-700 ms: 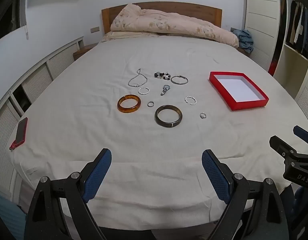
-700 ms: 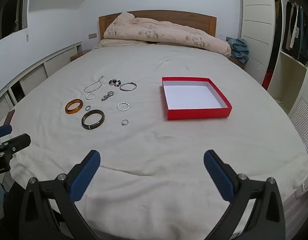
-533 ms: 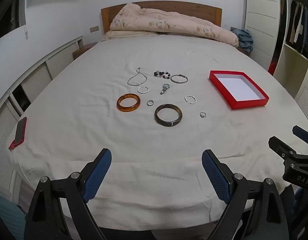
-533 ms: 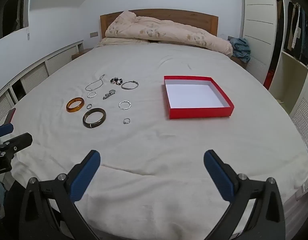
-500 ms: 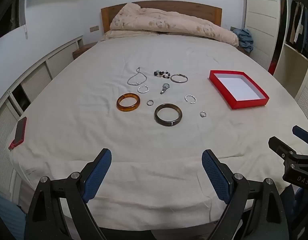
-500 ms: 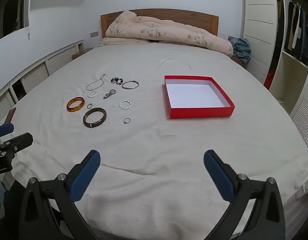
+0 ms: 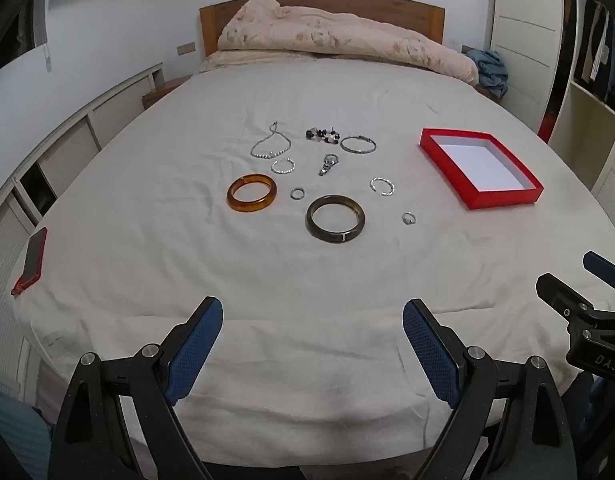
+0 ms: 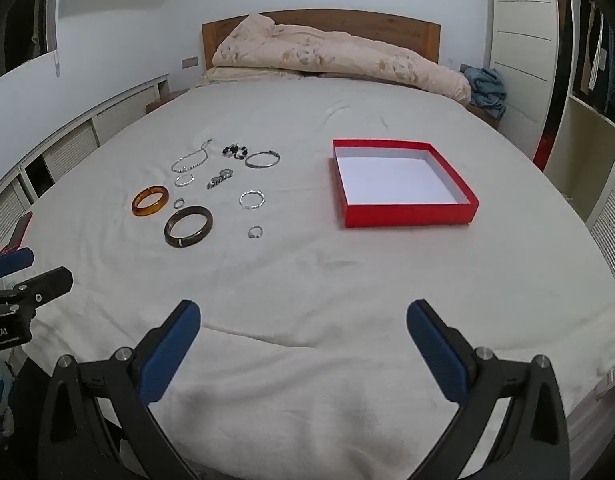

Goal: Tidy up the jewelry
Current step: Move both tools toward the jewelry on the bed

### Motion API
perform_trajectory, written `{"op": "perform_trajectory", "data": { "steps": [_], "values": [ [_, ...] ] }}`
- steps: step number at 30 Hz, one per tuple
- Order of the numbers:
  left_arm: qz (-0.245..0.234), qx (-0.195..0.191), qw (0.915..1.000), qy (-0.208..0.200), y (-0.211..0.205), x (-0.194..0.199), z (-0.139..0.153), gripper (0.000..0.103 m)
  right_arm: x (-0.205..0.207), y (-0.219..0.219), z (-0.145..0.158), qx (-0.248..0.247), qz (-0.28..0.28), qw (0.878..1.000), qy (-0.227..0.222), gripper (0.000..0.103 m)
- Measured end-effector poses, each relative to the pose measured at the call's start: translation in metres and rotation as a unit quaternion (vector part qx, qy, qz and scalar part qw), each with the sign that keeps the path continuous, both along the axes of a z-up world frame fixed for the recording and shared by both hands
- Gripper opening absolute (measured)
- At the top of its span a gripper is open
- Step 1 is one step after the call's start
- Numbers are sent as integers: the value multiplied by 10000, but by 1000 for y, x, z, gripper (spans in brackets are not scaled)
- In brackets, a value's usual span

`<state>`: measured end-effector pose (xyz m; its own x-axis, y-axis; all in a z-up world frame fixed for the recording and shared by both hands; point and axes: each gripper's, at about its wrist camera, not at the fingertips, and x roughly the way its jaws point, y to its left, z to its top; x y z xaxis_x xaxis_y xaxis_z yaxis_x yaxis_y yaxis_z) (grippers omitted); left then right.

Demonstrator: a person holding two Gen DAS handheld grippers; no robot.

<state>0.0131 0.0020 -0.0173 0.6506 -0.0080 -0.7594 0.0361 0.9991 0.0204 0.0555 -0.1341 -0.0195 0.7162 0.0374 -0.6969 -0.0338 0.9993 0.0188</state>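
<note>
Lying apart: two bangles, one box

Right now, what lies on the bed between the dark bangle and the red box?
In the right wrist view, only a small silver ring lies between the dark bangle and the red box; the rest is bare sheet.

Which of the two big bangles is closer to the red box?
The dark brown bangle, with a small white mark on its rim. The orange amber bangle lies farther left, away from the red box, with a small silver ring between them.
</note>
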Motion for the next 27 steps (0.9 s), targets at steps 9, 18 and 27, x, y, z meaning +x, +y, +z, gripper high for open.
{"op": "perform_trajectory", "data": {
  "steps": [9, 18, 27],
  "values": [
    [100, 66, 9999, 58, 1, 11, -15, 91, 11, -6, -17, 175, -46, 9995, 268, 103],
    [136, 145, 9992, 348, 2, 31, -33, 91, 28, -4, -31, 259, 104, 9983, 513, 103],
    [451, 22, 9975, 536, 27, 64, -45, 91, 50, 5, -35, 229, 461, 9970, 583, 102]
  ]
}}
